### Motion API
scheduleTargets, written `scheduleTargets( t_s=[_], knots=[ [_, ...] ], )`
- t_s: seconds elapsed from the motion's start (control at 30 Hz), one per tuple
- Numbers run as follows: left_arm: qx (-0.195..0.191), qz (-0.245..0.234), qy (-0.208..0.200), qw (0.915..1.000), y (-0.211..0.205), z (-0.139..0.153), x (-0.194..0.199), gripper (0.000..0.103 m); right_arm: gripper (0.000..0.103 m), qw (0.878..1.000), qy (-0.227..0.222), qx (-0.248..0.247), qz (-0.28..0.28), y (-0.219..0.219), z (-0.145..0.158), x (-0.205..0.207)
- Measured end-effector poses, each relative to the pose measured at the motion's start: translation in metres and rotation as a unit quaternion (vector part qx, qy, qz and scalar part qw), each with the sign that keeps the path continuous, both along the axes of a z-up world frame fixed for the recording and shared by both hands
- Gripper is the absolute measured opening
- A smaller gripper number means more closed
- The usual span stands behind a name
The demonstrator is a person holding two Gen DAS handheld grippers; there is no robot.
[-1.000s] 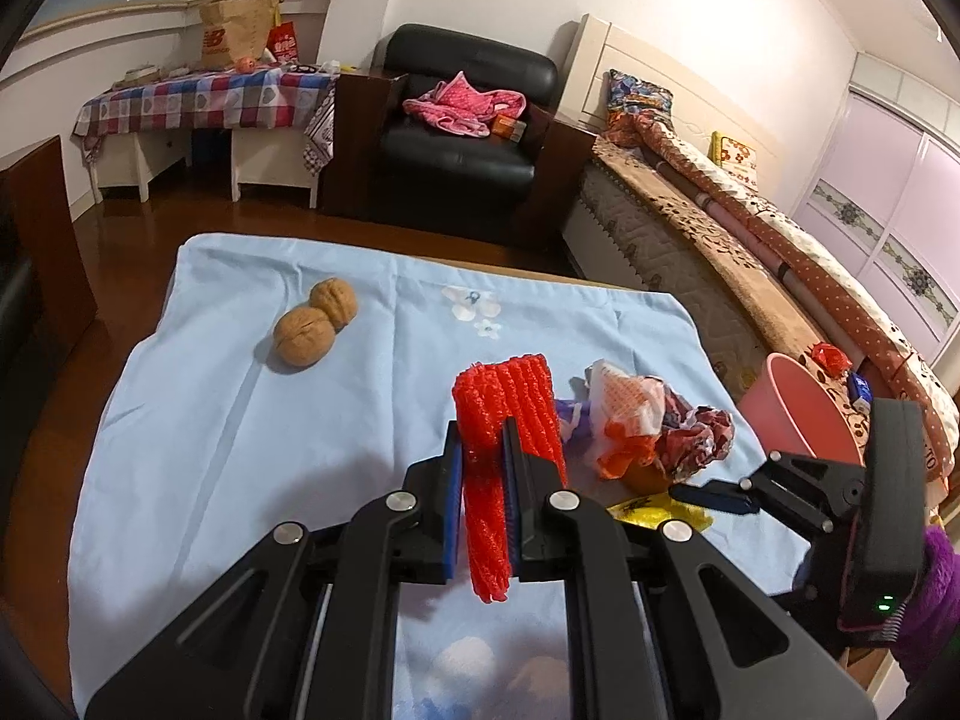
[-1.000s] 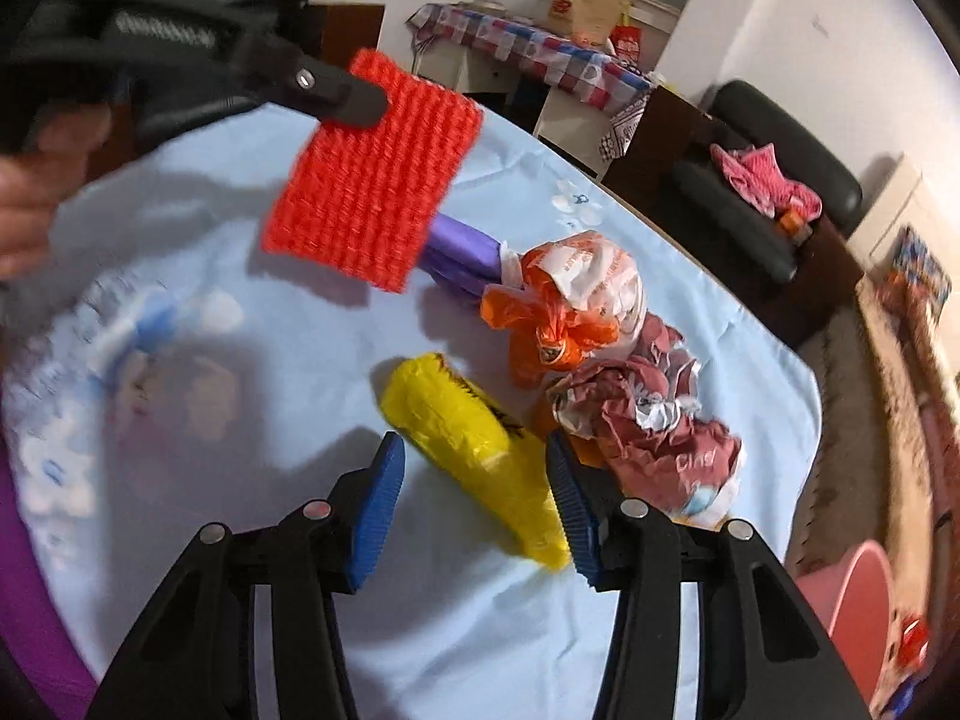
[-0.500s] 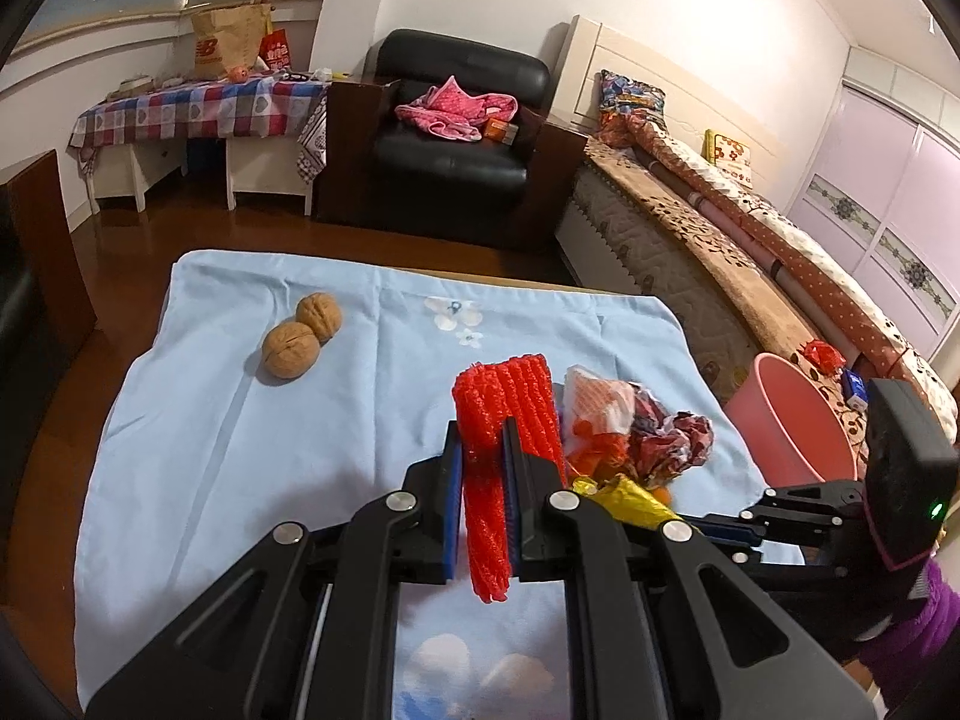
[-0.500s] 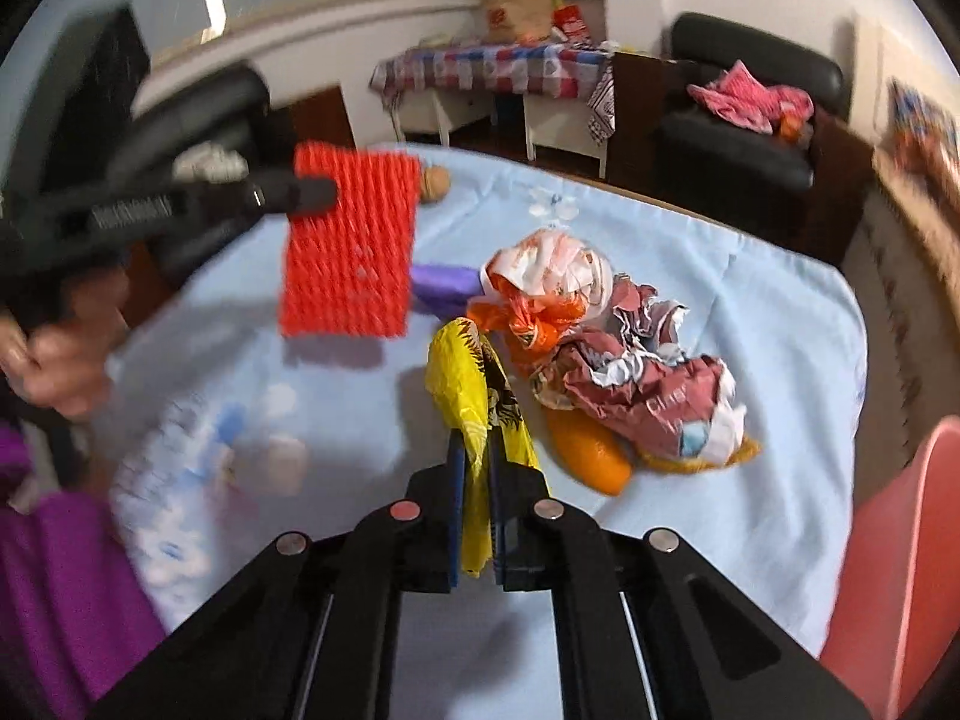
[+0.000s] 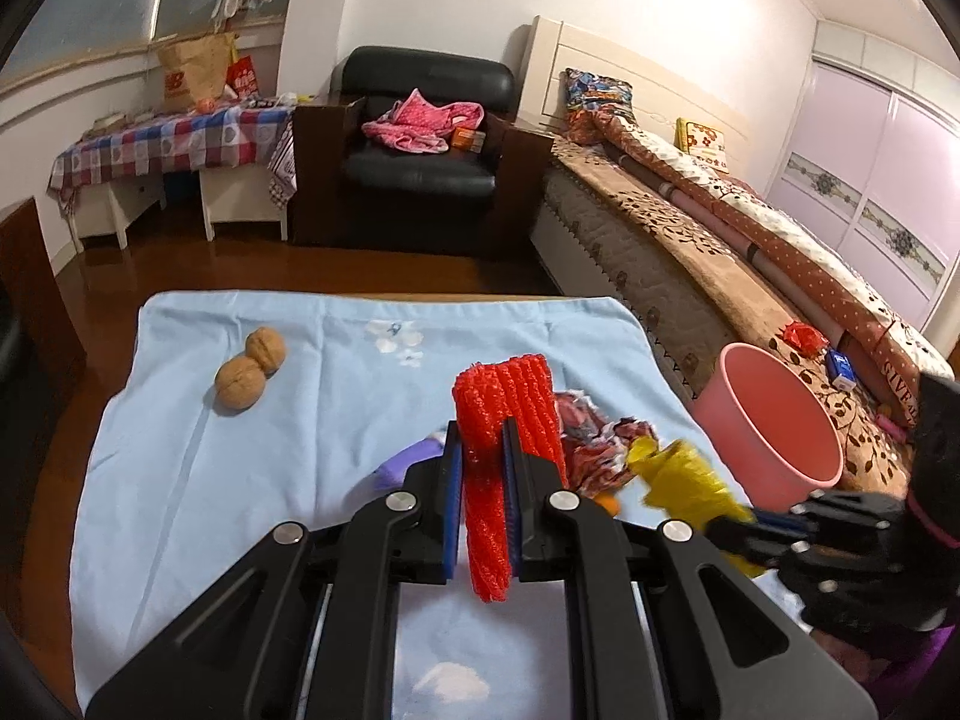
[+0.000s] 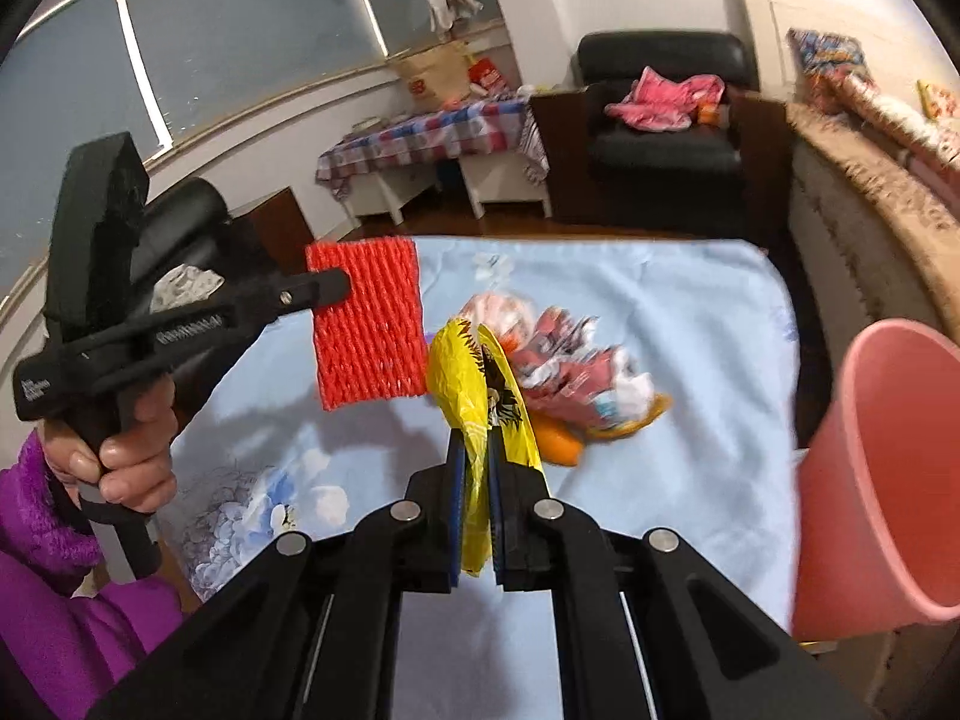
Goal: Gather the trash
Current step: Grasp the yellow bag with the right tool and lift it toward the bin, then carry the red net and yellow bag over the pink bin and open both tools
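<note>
My left gripper (image 5: 483, 438) is shut on a red foam net (image 5: 510, 402), held upright above the light blue tablecloth (image 5: 240, 480). In the right wrist view the same net (image 6: 366, 330) hangs flat from the left gripper (image 6: 336, 288). My right gripper (image 6: 474, 444) is shut on a yellow wrapper (image 6: 474, 372), lifted off the cloth. In the left wrist view that wrapper (image 5: 684, 474) is blurred beside the pink bin (image 5: 774, 426). Crumpled red-white wrappers (image 6: 576, 366) and an orange peel (image 6: 558, 441) lie on the cloth behind it.
Two walnuts (image 5: 240, 381) sit at the cloth's far left. A purple item (image 5: 408, 459) peeks out under the left fingers. The pink bin (image 6: 882, 468) stands off the table's right edge, beside a bed (image 5: 690, 228). A hand (image 6: 132, 456) in a purple sleeve grips the left tool.
The right gripper shut on the yellow wrapper, rolled upright and lifted it off the cloth toward the bin. The left gripper rose slightly with the red net.
</note>
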State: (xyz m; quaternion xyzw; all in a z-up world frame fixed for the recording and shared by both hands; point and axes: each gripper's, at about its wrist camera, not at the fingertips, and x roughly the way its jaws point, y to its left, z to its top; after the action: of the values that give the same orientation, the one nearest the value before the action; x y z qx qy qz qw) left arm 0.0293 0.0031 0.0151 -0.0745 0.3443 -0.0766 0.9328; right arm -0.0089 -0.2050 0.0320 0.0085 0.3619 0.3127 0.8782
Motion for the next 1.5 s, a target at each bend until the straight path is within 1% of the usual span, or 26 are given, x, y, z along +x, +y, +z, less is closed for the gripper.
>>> scheduleTargets(
  t_s=[0.1,0.2,0.3,0.37,0.53,0.67,0.73,0.87,0.97,1.03,1.17,1.33,1.4,1.5],
  knots=[
    [-0.006,-0.011,0.008,0.9999,-0.012,0.002,0.008,0.011,0.006,1.000,-0.013,0.000,-0.024,-0.010,0.013,-0.001],
    [0.014,-0.027,0.003,0.9995,-0.032,0.008,0.015,0.011,0.006,0.999,-0.013,0.009,-0.052,-0.022,0.022,0.001],
    [0.021,-0.034,-0.006,0.9992,-0.046,0.015,0.020,0.011,0.006,0.997,-0.013,0.017,-0.076,-0.035,0.024,0.004],
    [0.019,-0.039,-0.008,0.9990,-0.057,0.019,0.022,0.011,0.006,0.995,-0.010,0.026,-0.095,-0.047,0.024,0.007],
    [0.022,-0.066,0.002,0.9975,-0.085,0.019,0.030,0.011,0.006,0.988,-0.017,0.040,-0.148,-0.082,0.023,0.013],
    [0.009,-0.085,0.015,0.9962,-0.109,0.013,0.037,0.011,0.006,0.976,-0.016,0.063,-0.209,-0.125,0.019,0.016],
    [0.005,-0.099,0.019,0.9949,-0.123,0.011,0.040,0.011,0.006,0.969,-0.020,0.066,-0.237,-0.145,0.016,0.015],
    [0.004,-0.135,0.015,0.9907,-0.157,0.011,0.044,0.011,0.006,0.955,-0.017,0.069,-0.287,-0.185,0.009,0.014],
    [-0.009,-0.158,0.013,0.9873,-0.181,0.012,0.046,0.011,0.006,0.946,-0.018,0.069,-0.317,-0.210,0.003,0.014],
    [-0.020,-0.169,0.013,0.9854,-0.193,0.013,0.048,0.011,0.006,0.941,-0.016,0.070,-0.331,-0.222,-0.001,0.015],
    [-0.033,-0.183,0.016,0.9824,-0.218,0.013,0.057,0.011,0.006,0.935,-0.015,0.067,-0.347,-0.235,-0.007,0.010],
    [-0.021,-0.193,0.018,0.9808,-0.240,0.009,0.066,0.011,0.007,0.934,-0.010,0.062,-0.351,-0.241,-0.013,0.014],
    [-0.012,-0.193,0.016,0.9811,-0.250,0.006,0.070,0.011,0.007,0.934,-0.006,0.059,-0.351,-0.243,-0.017,0.018],
    [-0.009,-0.189,0.021,0.9817,-0.257,0.000,0.076,0.011,0.007,0.934,-0.004,0.059,-0.353,-0.244,-0.019,0.022]
  ],
)
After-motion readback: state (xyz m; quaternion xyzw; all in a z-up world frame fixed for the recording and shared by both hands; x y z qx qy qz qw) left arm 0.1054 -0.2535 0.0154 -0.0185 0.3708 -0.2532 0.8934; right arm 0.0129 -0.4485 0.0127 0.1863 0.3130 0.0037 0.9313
